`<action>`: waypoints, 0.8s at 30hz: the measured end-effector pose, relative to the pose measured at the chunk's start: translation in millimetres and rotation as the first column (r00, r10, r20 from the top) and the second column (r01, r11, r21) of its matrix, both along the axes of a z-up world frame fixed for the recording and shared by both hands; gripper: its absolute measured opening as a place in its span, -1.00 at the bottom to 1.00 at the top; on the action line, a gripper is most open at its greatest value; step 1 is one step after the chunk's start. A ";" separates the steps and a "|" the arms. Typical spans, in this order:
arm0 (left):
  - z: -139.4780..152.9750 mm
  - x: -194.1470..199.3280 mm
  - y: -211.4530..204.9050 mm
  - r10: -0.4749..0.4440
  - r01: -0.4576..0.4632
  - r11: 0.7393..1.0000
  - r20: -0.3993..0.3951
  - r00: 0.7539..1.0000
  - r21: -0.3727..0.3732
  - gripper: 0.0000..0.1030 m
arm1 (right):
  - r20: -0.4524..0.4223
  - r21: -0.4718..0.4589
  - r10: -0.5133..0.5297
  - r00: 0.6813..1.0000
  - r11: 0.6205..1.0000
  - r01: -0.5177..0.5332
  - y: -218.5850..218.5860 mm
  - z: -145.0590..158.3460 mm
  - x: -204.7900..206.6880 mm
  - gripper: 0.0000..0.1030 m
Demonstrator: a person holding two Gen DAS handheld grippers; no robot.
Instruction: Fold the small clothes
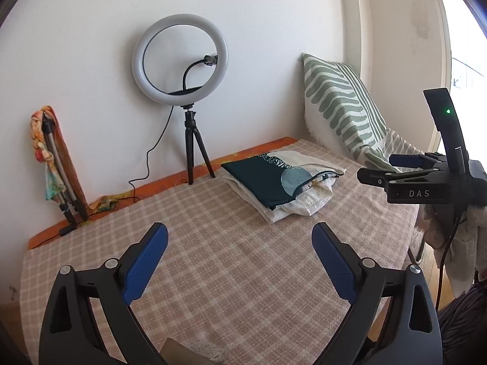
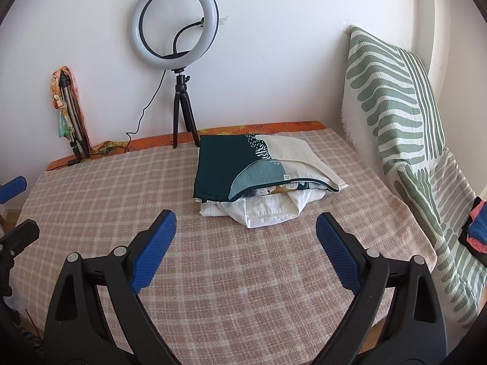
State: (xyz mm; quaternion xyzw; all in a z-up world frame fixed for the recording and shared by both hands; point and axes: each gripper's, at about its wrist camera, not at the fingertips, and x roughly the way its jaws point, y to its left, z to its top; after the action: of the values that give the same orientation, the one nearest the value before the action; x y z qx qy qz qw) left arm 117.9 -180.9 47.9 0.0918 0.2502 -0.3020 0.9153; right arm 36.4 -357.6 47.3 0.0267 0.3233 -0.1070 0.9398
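A stack of folded clothes (image 1: 280,182) lies on the checked cloth of the table (image 1: 213,243): a dark teal patterned piece on top of white garments. It also shows in the right wrist view (image 2: 261,173). My left gripper (image 1: 240,243) is open and empty, hovering above the table short of the stack. My right gripper (image 2: 246,231) is open and empty, just in front of the stack. The right gripper also shows from the side in the left wrist view (image 1: 395,167). The left gripper's blue pad shows at the left edge of the right wrist view (image 2: 12,188).
A ring light on a black tripod (image 1: 182,60) stands at the back by the wall, its cable trailing left. A folded tripod wrapped in colourful cloth (image 1: 57,164) leans at the back left. A green-striped cushion (image 2: 395,97) leans on the right. An orange strip (image 2: 243,130) edges the table's back.
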 end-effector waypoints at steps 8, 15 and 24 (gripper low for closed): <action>-3.1 -11.5 10.7 0.021 -0.021 1.000 0.007 1.000 -0.013 0.99 | 0.090 -0.016 -0.019 0.996 1.000 0.021 15.9 -1.9 -12.6 1.00; -8.7 -13.4 13.9 0.035 -0.035 0.999 0.006 0.999 -0.004 0.99 | 0.112 0.011 -0.038 0.993 0.999 0.037 11.0 -15.3 -11.9 1.00; -17.6 -10.1 12.3 0.042 -0.042 0.999 -0.008 0.999 0.019 0.99 | 0.099 -0.004 -0.025 0.995 1.000 0.026 10.6 -24.7 -8.7 1.00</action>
State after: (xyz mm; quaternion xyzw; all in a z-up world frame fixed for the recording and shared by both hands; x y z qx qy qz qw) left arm 107.7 -168.6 30.4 0.0942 0.2586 -0.2807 0.9195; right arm 27.8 -347.0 22.6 0.0335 0.2756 -0.1184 0.9534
